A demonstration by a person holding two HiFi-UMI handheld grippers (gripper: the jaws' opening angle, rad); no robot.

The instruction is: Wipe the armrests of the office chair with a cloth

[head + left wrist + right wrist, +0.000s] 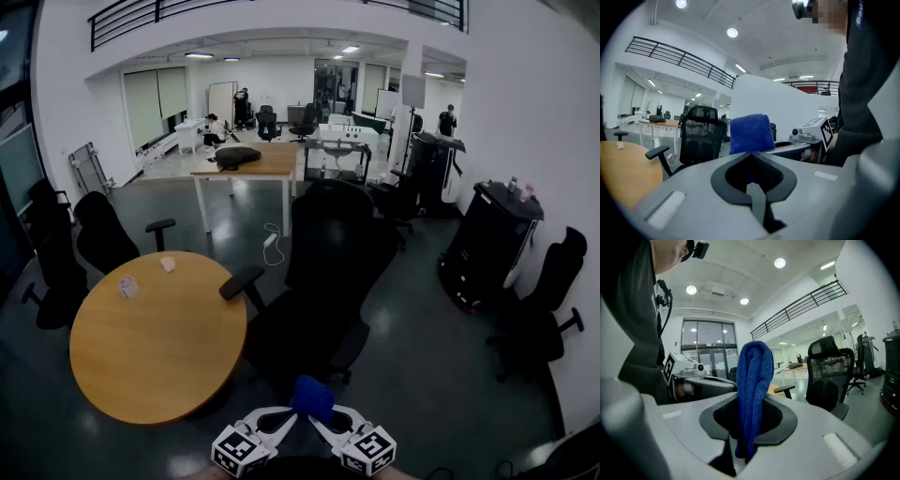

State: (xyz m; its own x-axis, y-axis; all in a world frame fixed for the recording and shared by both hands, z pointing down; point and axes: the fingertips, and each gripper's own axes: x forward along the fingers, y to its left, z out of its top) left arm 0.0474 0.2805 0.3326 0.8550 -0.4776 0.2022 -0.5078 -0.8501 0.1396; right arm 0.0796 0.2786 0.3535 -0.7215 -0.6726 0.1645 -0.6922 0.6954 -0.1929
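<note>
One blue cloth [754, 371], long axis upright, 12 o'clock; left gripper [751, 154], right gripper [750, 401] both clamping it.

left gripper [292, 419], right gripper [324, 427]: fingers [785, 420] clamped on cloth [312, 397]

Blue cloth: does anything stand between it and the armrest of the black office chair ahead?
Nothing visible does. The blue cloth faces the armrest of the office chair over open air; the round wooden table stands aside, at the left.
</note>
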